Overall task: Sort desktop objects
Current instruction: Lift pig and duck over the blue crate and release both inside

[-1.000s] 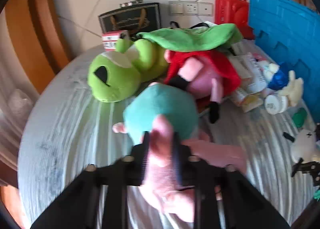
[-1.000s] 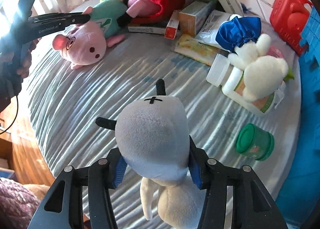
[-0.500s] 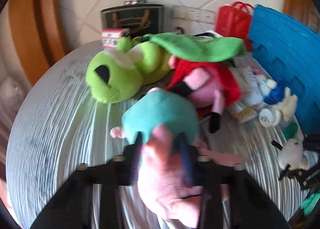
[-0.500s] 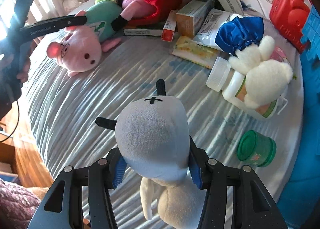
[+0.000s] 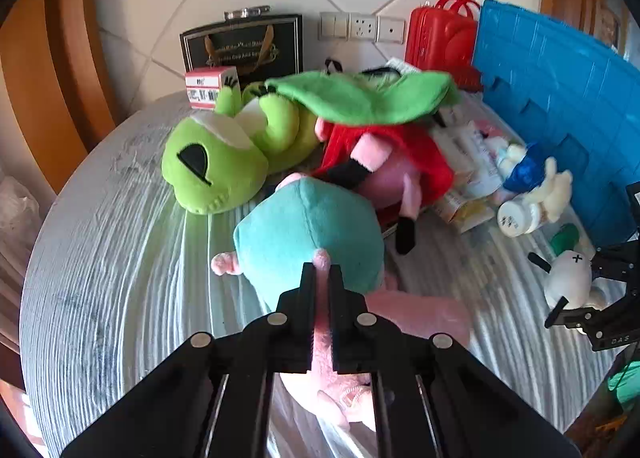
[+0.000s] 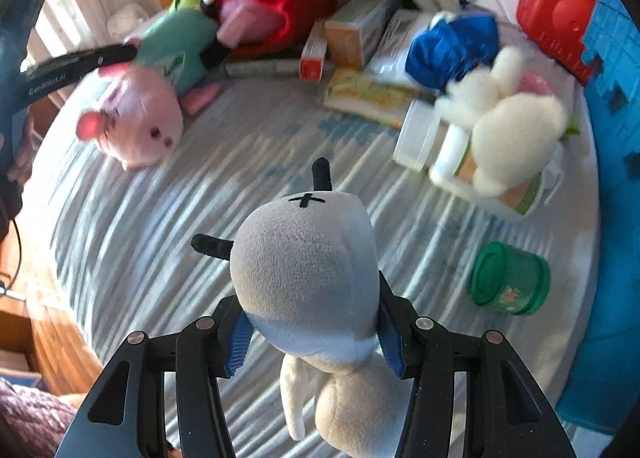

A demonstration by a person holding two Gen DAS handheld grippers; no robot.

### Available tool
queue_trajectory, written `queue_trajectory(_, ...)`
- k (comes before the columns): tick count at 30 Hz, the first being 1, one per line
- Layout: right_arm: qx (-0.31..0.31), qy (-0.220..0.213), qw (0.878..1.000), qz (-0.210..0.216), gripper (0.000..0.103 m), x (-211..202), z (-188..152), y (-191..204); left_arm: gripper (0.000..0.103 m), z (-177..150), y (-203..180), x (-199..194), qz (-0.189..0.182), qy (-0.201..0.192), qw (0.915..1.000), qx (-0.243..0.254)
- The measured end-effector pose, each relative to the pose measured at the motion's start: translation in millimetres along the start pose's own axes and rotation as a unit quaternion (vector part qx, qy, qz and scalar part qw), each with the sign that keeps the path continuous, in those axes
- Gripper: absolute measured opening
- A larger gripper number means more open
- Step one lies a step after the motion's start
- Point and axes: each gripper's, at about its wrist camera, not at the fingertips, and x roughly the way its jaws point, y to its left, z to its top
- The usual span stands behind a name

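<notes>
Pig plush [image 5: 308,234] in a teal shirt lies on the striped table [image 5: 104,278], its pink ear pinched in the left gripper [image 5: 322,278], whose jaws have just closed. Right gripper [image 6: 312,334] clamps the white dog plush [image 6: 308,270]; only its blurred view shows the pig's face, apparently tilted.

On the round table [image 5: 100,258] I see a pig plush [image 5: 308,234] lying nearest my left camera. Behind it lie a frog plush [image 5: 224,165] and a second pig plush [image 5: 384,161]. Boxes and a bottle [image 5: 516,213] lie to their right, before an upright bin [image 5: 560,105]. A dog plush [image 6: 308,270] sits nearest my right camera, a jar [image 6: 508,278] to its right.
</notes>
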Motion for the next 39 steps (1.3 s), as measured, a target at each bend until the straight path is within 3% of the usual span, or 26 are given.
queue_trajectory(10,0.026,-0.056,0.998,-0.001,0.052,-30,23,7,0.005,11,-16,-36,-0.022,-0.034,0.9990,0.020)
queue_trajectory(19,0.045,-0.094,0.994,-0.021,0.052,-69,21,15,0.005,35,-29,-82,-0.039,-0.082,0.9950,0.042)
queue_trajectory(27,0.078,-0.157,0.983,-0.046,0.052,-136,27,9,0.005,73,-53,-119,-0.064,-0.127,0.9868,0.078)
queue_trajectory(33,0.090,-0.232,0.965,-0.087,0.052,-222,31,12,0.005,117,-98,-150,-0.110,-0.174,0.9699,0.130)
queue_trajectory(39,0.115,-0.297,0.938,-0.134,0.052,-302,24,-9,0.005,166,-170,-184,-0.166,-0.231,0.9415,0.180)
